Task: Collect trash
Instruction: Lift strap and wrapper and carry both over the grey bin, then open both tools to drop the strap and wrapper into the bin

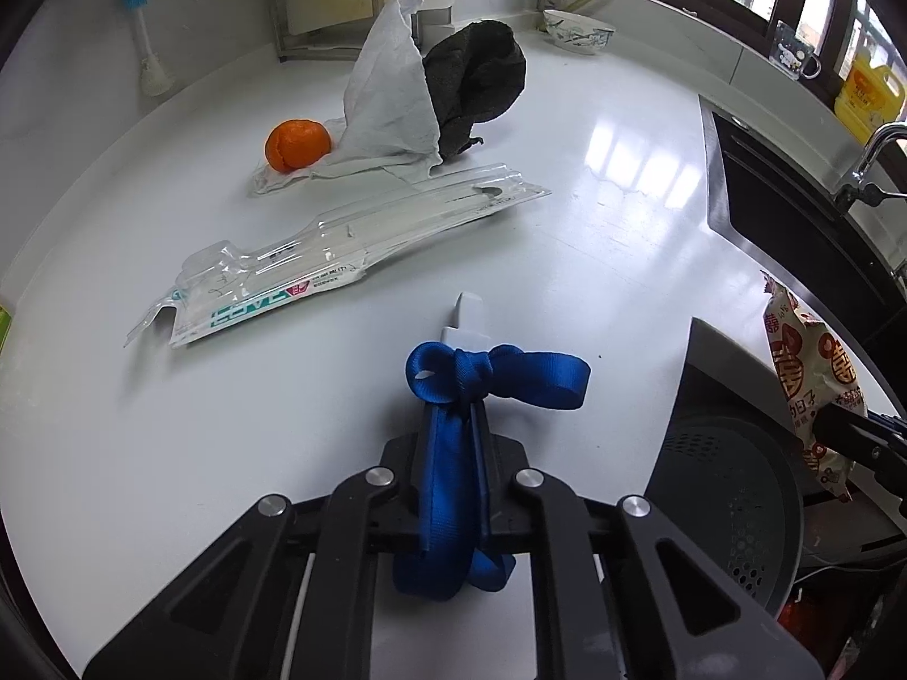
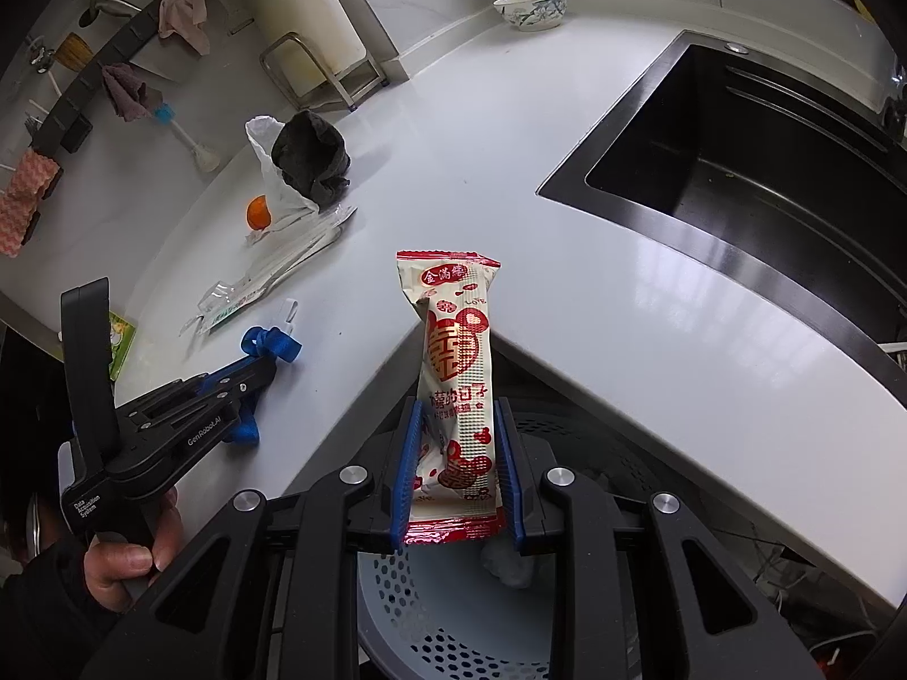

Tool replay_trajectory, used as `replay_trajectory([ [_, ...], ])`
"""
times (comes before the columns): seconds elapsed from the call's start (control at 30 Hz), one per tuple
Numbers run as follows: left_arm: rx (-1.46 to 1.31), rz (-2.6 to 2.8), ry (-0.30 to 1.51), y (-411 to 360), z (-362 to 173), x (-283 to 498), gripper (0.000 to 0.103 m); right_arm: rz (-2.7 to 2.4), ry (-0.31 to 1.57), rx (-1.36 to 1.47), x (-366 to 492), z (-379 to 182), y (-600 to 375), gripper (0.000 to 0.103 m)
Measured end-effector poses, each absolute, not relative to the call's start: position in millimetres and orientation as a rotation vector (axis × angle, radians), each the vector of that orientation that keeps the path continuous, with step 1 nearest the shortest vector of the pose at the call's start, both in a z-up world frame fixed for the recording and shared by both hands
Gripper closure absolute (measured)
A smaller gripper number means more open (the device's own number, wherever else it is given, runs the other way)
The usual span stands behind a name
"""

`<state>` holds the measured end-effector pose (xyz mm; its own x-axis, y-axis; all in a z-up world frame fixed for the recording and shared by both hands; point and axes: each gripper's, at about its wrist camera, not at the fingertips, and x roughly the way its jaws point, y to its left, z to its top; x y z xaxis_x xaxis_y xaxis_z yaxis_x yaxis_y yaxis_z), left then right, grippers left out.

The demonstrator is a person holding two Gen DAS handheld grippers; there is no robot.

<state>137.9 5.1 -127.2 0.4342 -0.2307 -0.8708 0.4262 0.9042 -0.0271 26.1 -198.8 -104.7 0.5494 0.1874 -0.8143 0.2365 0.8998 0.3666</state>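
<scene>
My right gripper (image 2: 459,425) is shut on a red and cream snack wrapper (image 2: 456,362) and holds it upright over a grey perforated bin (image 2: 448,617) beside the counter edge; the wrapper also shows in the left wrist view (image 1: 810,374). My left gripper (image 1: 467,311) is shut and empty, tied with blue ribbon, hovering above the white counter (image 1: 595,260). Ahead of it lie a clear plastic blister pack (image 1: 317,260), a white tissue (image 1: 385,107), a dark cloth (image 1: 476,79) and an orange mandarin (image 1: 297,144).
A black sink (image 2: 737,170) is set in the counter at right. A patterned bowl (image 2: 532,8) stands at the back. A metal rack (image 1: 323,5), a bottle brush (image 1: 144,39) and a yellow oil bottle (image 1: 867,93) line the edges. A green packet (image 2: 122,343) lies at the left.
</scene>
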Motion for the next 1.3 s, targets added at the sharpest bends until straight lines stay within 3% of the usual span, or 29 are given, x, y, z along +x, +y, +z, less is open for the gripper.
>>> replay_trajectory([
  [0.77,0.236,-0.322,0.978,-37,-53,40,0.093,0.108,0.958,0.420,-48,-83,-219,0.078],
  [1.3,0.216,-0.375,1.093,-94,-105,-19,0.093,0.124,1.060,0.375,-87,-117,-241,0.078],
])
